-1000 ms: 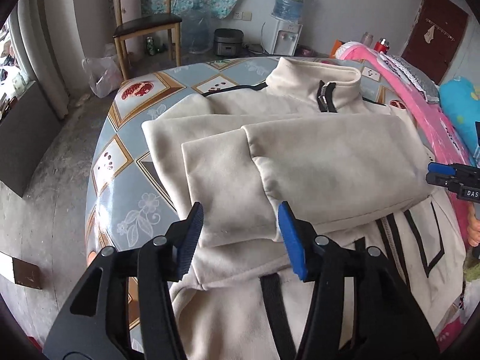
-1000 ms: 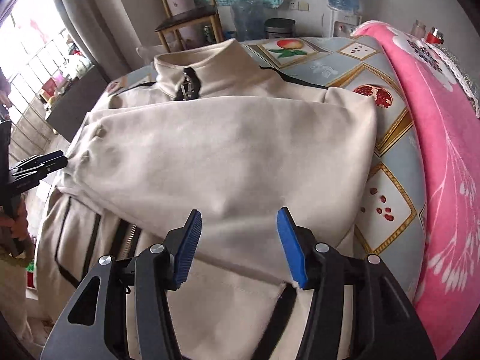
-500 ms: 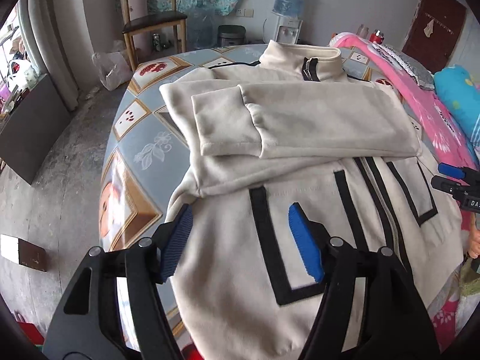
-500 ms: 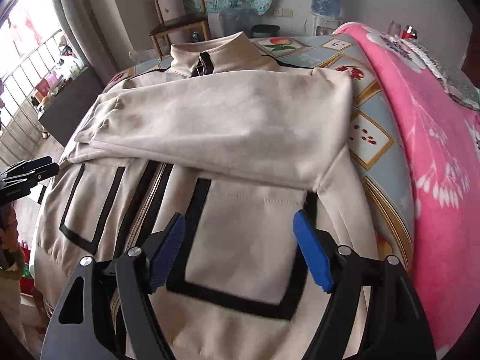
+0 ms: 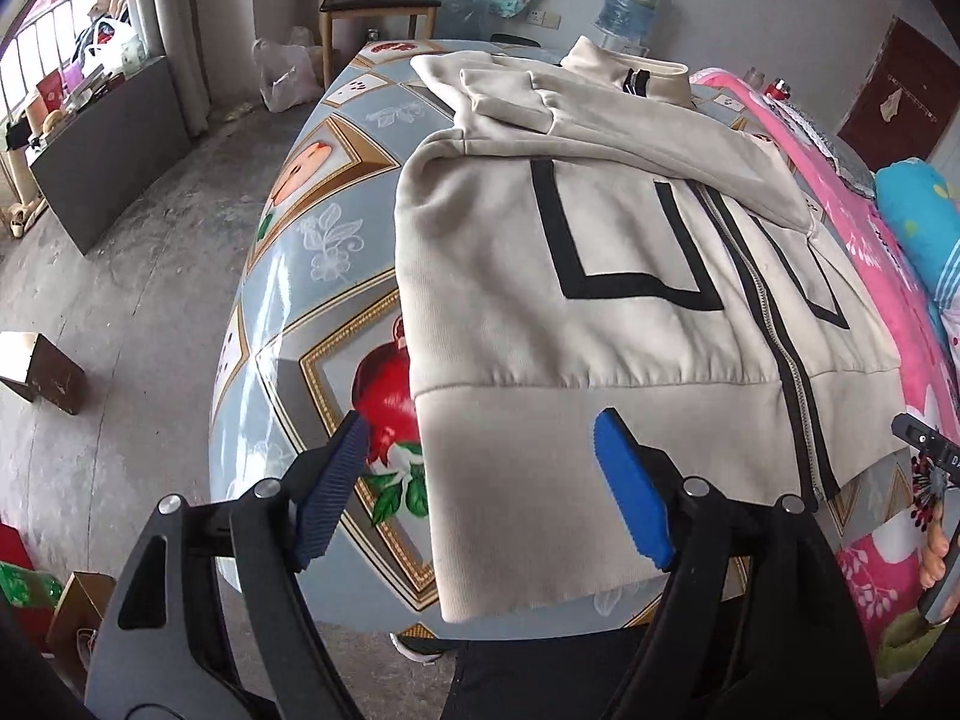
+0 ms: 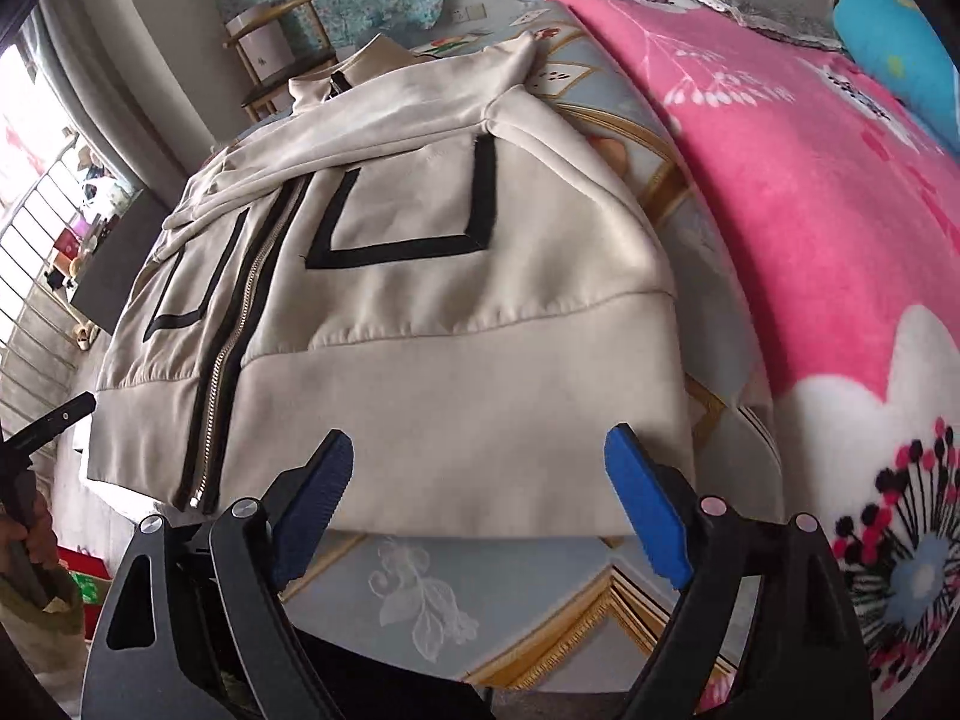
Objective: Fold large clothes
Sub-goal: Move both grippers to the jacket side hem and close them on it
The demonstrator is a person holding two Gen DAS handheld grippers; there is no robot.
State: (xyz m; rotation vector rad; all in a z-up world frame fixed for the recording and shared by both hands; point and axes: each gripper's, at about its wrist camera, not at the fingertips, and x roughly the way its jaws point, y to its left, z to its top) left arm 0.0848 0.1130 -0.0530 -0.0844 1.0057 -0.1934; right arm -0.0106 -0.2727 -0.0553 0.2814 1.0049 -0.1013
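The cream jacket [image 5: 630,276] lies zipped and face up on my patterned table [image 5: 300,276], collar at the far end, both sleeves [image 5: 600,120] folded across the chest. Its ribbed hem [image 6: 480,420] is nearest me and runs close to the table's near edge; at my left corner the hem hangs just over that edge. The jacket's left side leaves a broad strip of bare tabletop out to the rim, with open floor [image 5: 120,240] past it. On the other side only a narrow band of table shows before the pink blanket [image 6: 810,210] rises beside it.

My left gripper [image 5: 480,480] hovers over the hem's left corner, its blue pads spread wide and holding nothing. My right gripper [image 6: 480,492] hangs over the hem's right part, jaws equally wide apart, empty, with a strip of table below between hem and edge.
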